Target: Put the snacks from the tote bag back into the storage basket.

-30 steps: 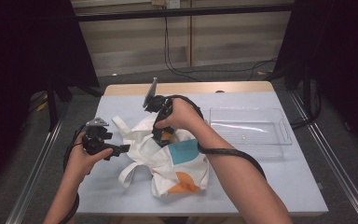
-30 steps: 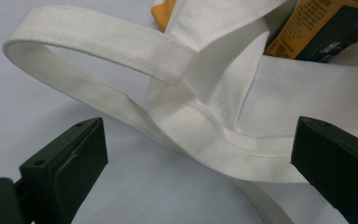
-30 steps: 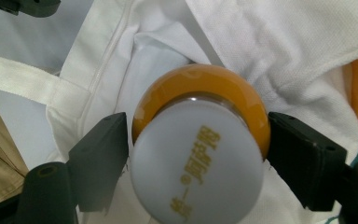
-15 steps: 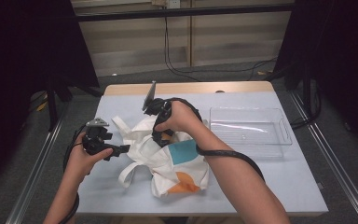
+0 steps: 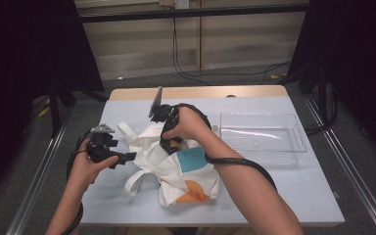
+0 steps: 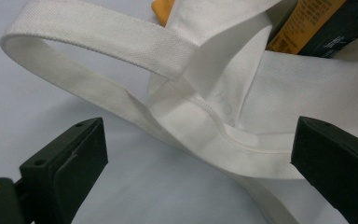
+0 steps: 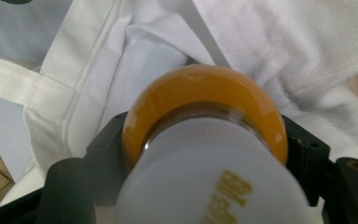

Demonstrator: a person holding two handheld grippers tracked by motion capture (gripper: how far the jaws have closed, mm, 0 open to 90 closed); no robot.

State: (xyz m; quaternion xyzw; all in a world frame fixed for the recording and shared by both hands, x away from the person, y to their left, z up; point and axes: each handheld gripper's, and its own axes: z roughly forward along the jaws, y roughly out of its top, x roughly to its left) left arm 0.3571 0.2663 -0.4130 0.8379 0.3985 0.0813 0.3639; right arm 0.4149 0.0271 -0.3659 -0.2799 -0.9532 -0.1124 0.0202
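Note:
A white cloth tote bag (image 5: 186, 169) with a blue and an orange patch lies crumpled mid-table. My right gripper (image 5: 169, 143) points down into its open mouth, shut on an amber bottle (image 7: 205, 102) with a white cap. Its jaws have just been closing with the bottle between them (image 7: 207, 130). My left gripper (image 5: 127, 157) is at the bag's left edge. Its jaws stand wide open (image 6: 200, 135), with the bag's stitched rim (image 6: 242, 140) lying between them untouched. A white strap (image 6: 98, 37) loops just beyond.
A clear plastic tray (image 5: 262, 134) stands on the table to the right of the bag. The bag's loose straps (image 5: 132, 183) trail toward the front left. The pale blue tabletop (image 5: 298, 186) has free room at the front right.

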